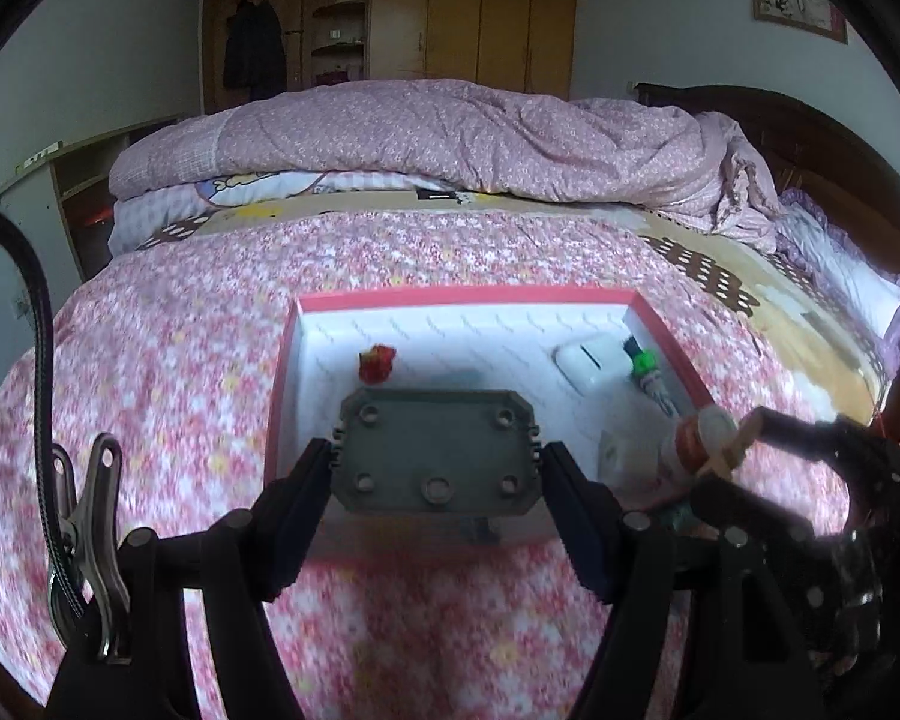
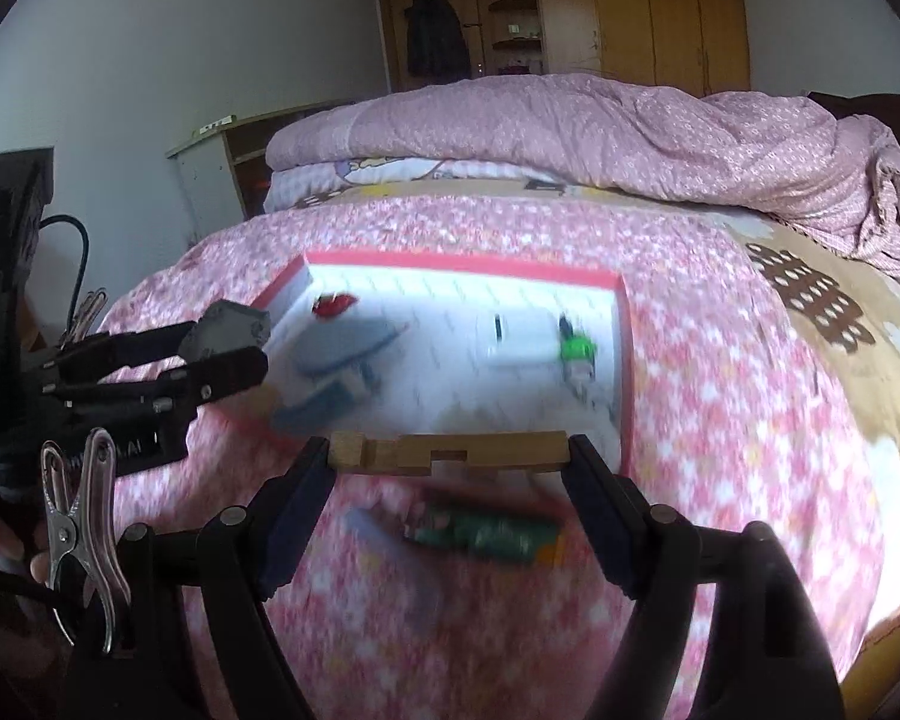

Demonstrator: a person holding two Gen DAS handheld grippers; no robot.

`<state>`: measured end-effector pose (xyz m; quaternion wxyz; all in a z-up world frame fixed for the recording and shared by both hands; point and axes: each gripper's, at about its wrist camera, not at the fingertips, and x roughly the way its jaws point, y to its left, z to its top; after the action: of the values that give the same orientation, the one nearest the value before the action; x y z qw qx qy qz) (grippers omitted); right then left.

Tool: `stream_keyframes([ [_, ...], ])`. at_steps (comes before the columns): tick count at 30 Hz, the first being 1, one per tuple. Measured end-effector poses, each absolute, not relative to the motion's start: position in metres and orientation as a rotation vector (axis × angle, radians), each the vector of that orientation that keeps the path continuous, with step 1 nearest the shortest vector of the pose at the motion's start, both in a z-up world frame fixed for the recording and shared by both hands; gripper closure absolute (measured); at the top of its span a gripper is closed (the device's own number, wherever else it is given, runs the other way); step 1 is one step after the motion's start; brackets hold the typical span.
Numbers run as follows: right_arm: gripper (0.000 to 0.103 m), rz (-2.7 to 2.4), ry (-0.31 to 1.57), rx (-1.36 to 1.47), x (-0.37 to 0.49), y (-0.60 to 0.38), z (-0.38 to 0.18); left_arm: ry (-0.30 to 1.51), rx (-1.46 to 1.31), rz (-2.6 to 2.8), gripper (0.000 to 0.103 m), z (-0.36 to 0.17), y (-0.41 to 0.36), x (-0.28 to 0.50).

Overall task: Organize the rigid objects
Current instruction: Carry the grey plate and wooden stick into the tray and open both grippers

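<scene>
Left wrist view has the left gripper [image 1: 435, 468] clamped on a grey plate [image 1: 432, 456], fingers spread wide and pressing its two short ends. That plate looks like a stiff moulded slab with round holes and notched ends, hard and probably fairly light; the notches give the pads something to bite, so the end-to-end hold seems sound, though a flat slab held this way could pivot if bumped. It hangs just above the near part of the tray [image 1: 468, 299], whose red rim runs ahead of the fingers. Ahead and left of the plate lies a small red piece [image 1: 377, 362]; ahead and to the right sit a white case [image 1: 588, 365] and a green-capped item [image 1: 647, 367] against the right wall.

Right wrist view shows the right gripper [image 2: 450, 456] opened about as wide, clamped on a wood bar [image 2: 450, 451] by its two ends. This bar looks rigid and light, with notches cut along its lower edge; a thin strip held lengthwise may twist, so firm, even pressure is wise. It hovers over the tray's near edge. Below the bar, on the quilt [image 2: 720, 396], lies a green board [image 2: 486, 534], blurred.
</scene>
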<state>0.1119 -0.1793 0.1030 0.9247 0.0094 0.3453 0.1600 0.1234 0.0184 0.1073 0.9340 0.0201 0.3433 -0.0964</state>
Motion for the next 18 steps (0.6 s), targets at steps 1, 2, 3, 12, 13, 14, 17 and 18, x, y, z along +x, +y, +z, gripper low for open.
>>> stream_keyframes([
  [1,0.024,0.326,0.714,0.022,0.119,-0.179,0.104,0.703,0.042,-0.196,0.030,0.108,0.018,0.128],
  [2,0.024,0.330,0.723,0.021,0.125,-0.178,0.104,0.702,0.044,-0.193,0.030,0.109,0.018,0.133],
  [3,0.024,0.334,0.737,0.017,0.131,-0.176,0.103,0.704,0.045,-0.188,0.030,0.108,0.019,0.138],
  [12,0.024,0.326,0.768,-0.011,0.182,-0.171,0.102,0.736,0.046,-0.151,0.030,0.096,0.024,0.174],
  [13,0.024,0.321,0.771,-0.017,0.187,-0.171,0.101,0.737,0.049,-0.143,0.030,0.095,0.025,0.178],
  [14,0.024,0.316,0.778,-0.022,0.193,-0.170,0.099,0.742,0.045,-0.138,0.030,0.092,0.025,0.181],
  [17,0.024,0.318,0.785,-0.026,0.206,-0.168,0.097,0.763,0.014,-0.154,0.030,0.086,0.027,0.192],
  [18,0.024,0.320,0.780,-0.032,0.209,-0.168,0.097,0.760,0.016,-0.157,0.030,0.084,0.027,0.195],
])
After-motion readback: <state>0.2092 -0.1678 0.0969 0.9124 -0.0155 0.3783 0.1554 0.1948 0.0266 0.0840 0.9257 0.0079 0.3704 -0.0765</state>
